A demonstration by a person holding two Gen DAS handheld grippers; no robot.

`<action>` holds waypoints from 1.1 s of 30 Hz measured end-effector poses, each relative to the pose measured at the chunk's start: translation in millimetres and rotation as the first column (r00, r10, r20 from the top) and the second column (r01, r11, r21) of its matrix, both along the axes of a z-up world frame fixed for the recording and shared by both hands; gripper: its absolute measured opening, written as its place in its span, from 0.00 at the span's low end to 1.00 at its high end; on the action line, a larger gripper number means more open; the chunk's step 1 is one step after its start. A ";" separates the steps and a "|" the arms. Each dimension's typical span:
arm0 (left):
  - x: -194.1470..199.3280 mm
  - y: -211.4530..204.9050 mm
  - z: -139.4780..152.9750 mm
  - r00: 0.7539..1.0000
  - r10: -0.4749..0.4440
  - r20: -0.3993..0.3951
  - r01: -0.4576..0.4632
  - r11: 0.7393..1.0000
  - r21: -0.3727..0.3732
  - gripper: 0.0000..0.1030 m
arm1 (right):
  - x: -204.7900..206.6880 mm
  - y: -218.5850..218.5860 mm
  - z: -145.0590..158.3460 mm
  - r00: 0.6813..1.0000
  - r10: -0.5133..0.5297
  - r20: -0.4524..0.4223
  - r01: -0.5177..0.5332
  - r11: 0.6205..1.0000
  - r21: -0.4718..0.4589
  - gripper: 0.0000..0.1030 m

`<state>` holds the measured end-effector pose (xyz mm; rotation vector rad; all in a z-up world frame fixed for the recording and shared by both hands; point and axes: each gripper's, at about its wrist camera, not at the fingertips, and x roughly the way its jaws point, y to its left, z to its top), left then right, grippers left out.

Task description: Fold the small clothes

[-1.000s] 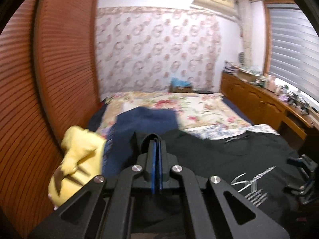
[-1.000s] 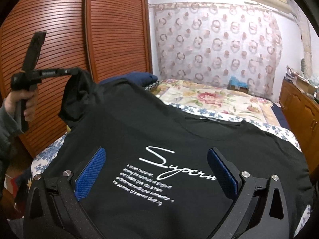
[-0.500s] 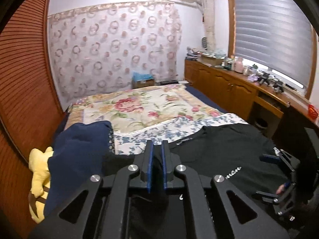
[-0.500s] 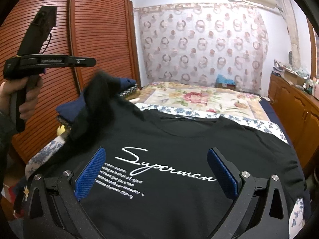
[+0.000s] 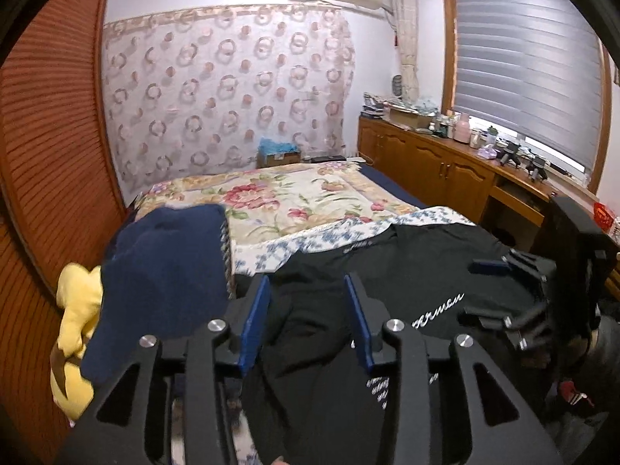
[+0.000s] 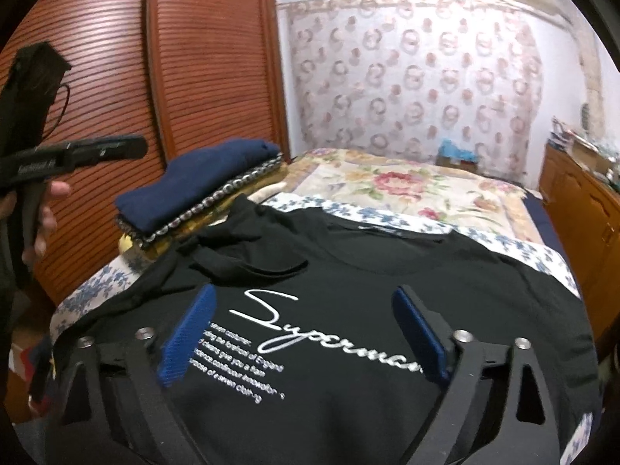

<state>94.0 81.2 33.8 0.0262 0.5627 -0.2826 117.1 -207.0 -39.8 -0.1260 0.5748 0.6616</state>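
Black T-shirt (image 6: 348, 290) with white script lettering, navy folded garment (image 6: 201, 182) at ten o'clock, yellow plush toy (image 5: 75, 333), floral cream bedspread (image 6: 407, 190), blue-flowered white sheet (image 5: 310, 240), ring-patterned pink curtain (image 5: 232, 93), reddish-brown slatted wardrobe doors (image 6: 201, 58), blue gripper pads (image 6: 186, 337)

A floral-covered bed (image 5: 310, 201) sits between a slatted wooden wardrobe (image 6: 201, 77) and a blind-covered window (image 5: 527, 89).
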 end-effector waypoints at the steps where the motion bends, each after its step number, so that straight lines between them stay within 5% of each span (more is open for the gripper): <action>1: -1.4 1.4 -5.2 1.000 0.006 -0.003 -0.006 1.000 -0.003 0.38 | 4.8 6.4 -0.8 1.000 0.017 -0.012 -0.017 1.000 -0.005 0.83; 4: -12.2 10.7 -21.4 0.999 0.035 -0.016 -0.036 0.999 -0.022 0.39 | 16.3 26.0 -3.0 0.997 0.071 -0.043 -0.071 0.997 -0.014 0.70; 17: -59.8 58.0 -68.8 0.984 0.169 -0.056 -0.170 0.985 -0.022 0.41 | 53.5 145.6 -29.4 0.943 0.277 -0.182 -0.288 0.957 -0.037 0.46; 25: -69.4 68.8 -81.1 0.979 0.184 -0.084 -0.188 0.982 -0.034 0.42 | 60.6 191.7 -50.1 0.919 0.303 -0.253 -0.327 0.943 -0.057 0.39; 29: -70.3 66.1 -84.4 0.981 0.174 -0.090 -0.177 0.984 -0.032 0.42 | 60.8 196.2 -57.2 0.914 0.301 -0.273 -0.330 0.942 -0.067 0.15; 33: -71.8 61.4 -87.6 0.981 0.167 -0.094 -0.171 0.985 -0.033 0.42 | 57.1 190.1 -54.4 0.916 0.304 -0.261 -0.328 0.943 -0.051 0.05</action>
